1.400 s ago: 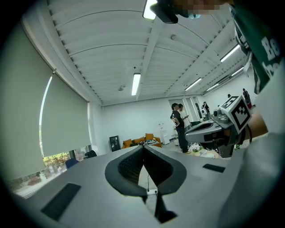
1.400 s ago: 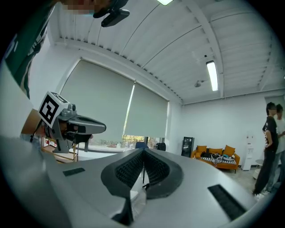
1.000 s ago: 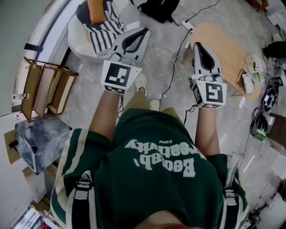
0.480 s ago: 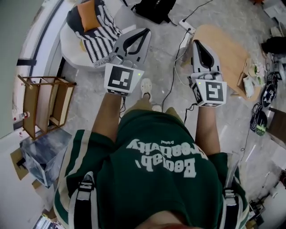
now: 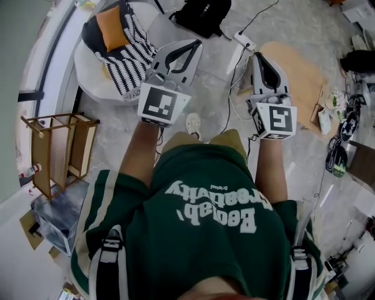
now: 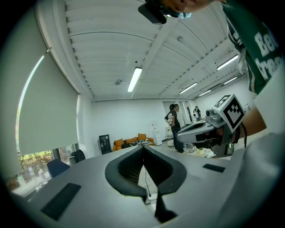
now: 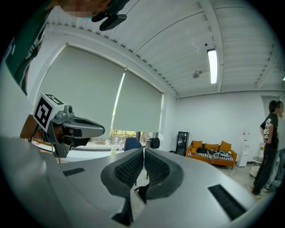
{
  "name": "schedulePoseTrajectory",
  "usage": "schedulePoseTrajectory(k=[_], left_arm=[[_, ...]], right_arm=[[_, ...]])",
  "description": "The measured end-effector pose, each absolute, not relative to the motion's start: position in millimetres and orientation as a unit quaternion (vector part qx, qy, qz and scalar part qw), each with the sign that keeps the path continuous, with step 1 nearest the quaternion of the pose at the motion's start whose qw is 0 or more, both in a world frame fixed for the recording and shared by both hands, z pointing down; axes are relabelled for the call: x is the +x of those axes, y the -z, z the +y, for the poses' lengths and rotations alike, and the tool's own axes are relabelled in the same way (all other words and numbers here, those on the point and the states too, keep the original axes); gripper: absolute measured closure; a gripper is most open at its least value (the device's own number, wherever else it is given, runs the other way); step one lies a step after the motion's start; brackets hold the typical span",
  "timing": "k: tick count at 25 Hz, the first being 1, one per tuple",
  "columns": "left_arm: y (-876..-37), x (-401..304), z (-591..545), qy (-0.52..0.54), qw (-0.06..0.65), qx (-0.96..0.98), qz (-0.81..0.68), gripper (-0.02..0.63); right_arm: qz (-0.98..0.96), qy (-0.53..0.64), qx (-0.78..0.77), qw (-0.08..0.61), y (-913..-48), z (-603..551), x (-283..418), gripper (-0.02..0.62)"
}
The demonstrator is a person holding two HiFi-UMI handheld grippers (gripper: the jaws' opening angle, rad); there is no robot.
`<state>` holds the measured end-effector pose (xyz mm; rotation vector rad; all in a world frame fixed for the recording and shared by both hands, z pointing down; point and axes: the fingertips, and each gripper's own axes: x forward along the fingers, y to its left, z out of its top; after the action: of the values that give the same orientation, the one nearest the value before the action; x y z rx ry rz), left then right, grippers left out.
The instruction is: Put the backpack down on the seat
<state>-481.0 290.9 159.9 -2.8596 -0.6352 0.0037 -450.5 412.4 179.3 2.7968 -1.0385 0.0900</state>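
A black bag (image 5: 205, 14), apparently the backpack, lies on the floor at the top of the head view. To its left stands the seat, a white round chair (image 5: 88, 64) with a striped blanket (image 5: 132, 55) and an orange cushion (image 5: 111, 29). I hold both grippers out in front at waist height, well above the floor. My left gripper (image 5: 190, 47) (image 6: 143, 149) is shut with nothing in it, its tip over the floor beside the chair. My right gripper (image 5: 261, 58) (image 7: 144, 151) is also shut and empty. Black straps (image 5: 107, 263) run over my shoulders.
A wooden rack (image 5: 55, 149) stands at the left and a light wooden table (image 5: 299, 70) at the right, with cables and a power strip (image 5: 245, 40) on the floor between. An orange sofa (image 7: 213, 153) and a standing person (image 7: 269, 147) are across the room.
I have walked forward: the chair and the black bag have come lower and nearer in the head view. Both grippers stay shut and empty, held the same way.
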Motion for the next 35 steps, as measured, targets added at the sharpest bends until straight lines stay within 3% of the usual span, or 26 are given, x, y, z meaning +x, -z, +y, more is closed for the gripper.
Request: schedulePoseTrajectory(k=[12, 23, 28, 35], left_arm=[[-171.1, -396.3, 261.7, 0.014, 0.100, -0.974, -0.202, 0.588], [-181.6, -221.3, 253.1, 0.047, 0.150, -0.973, -0.171, 0.588], [-186.3, -147.1, 266.7, 0.041, 0.110, -0.980, -0.159, 0.588], [-198.6, -82.6, 263.3, 0.053, 0.116, -0.979, -0.156, 0.588]], right_arm=[[-0.360, -0.032, 0.929, 0.082, -188.5, 388.4, -364.6, 0.561], [-0.391, -0.026, 0.917, 0.069, -197.4, 375.3, -179.5, 0.561], [-0.409, -0.025, 0.910, 0.059, -201.6, 381.9, -100.1, 0.561], [-0.416, -0.042, 0.907, 0.050, -219.8, 375.2, -41.7, 0.561]])
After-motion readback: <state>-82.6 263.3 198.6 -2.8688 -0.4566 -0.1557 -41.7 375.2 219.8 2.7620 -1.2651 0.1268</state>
